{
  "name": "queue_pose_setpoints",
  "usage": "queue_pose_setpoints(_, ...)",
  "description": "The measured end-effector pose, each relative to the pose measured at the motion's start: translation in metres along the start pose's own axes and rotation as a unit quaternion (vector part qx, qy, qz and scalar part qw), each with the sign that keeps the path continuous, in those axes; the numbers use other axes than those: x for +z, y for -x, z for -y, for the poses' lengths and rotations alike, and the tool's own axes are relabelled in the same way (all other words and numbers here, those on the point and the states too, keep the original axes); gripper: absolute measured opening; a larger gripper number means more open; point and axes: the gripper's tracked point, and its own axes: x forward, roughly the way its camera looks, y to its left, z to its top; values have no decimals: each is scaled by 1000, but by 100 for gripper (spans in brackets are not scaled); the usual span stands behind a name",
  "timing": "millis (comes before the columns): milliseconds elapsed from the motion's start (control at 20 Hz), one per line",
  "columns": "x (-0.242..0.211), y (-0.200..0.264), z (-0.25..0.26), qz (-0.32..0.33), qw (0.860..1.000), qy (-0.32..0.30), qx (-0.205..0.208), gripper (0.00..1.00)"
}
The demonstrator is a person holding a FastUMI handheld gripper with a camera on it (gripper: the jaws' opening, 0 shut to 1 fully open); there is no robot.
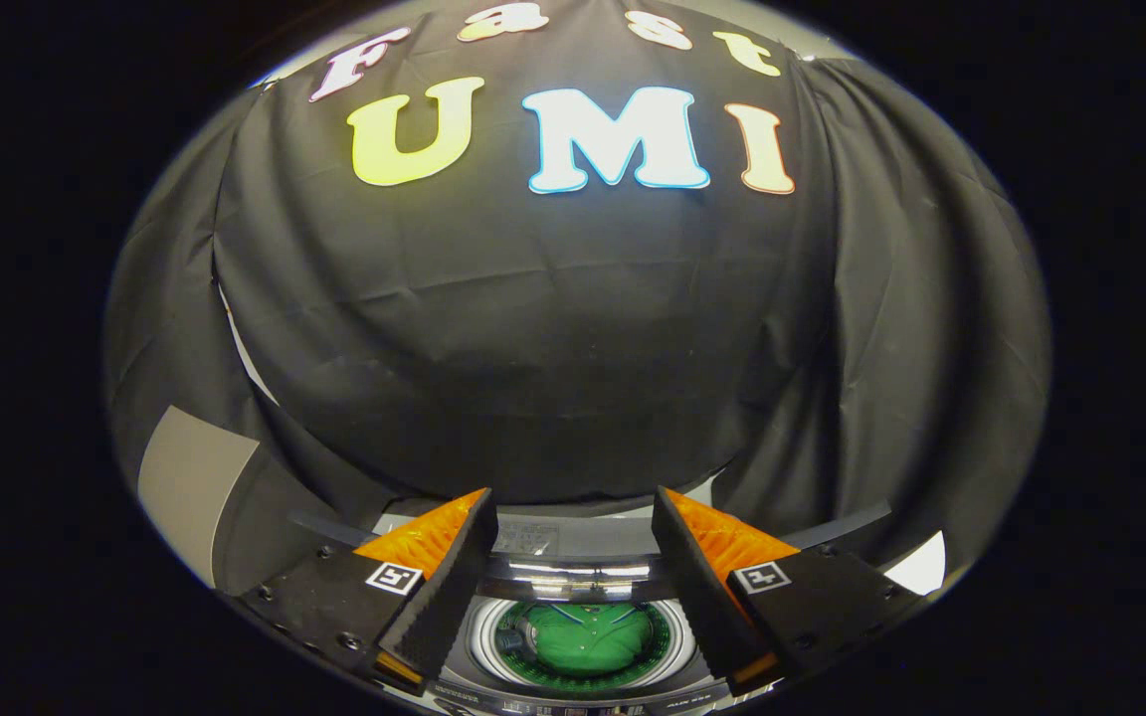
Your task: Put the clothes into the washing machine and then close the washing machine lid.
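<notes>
The washing machine (573,545) stands below me, its round drum opening showing between my fingers. A green garment (588,639) lies inside the drum, ringed by the pale drum rim (481,636). The raised lid (578,572) shows as a dark, glossy curved band just beyond the drum, between the fingertips. My gripper (573,502) hangs above the machine, open, with nothing between its fingers. The two fingers (444,587) stand wide apart on either side of the drum opening.
The black cloth wall hangs close behind the machine and wraps round both sides. A pale grey panel (190,487) shows to the left of the machine, and a small white patch (921,567) to the right.
</notes>
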Motion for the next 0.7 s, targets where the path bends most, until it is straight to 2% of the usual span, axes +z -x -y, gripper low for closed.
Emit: queue_pose_setpoints(700,-48,40,-4,47,999,1,0,98)
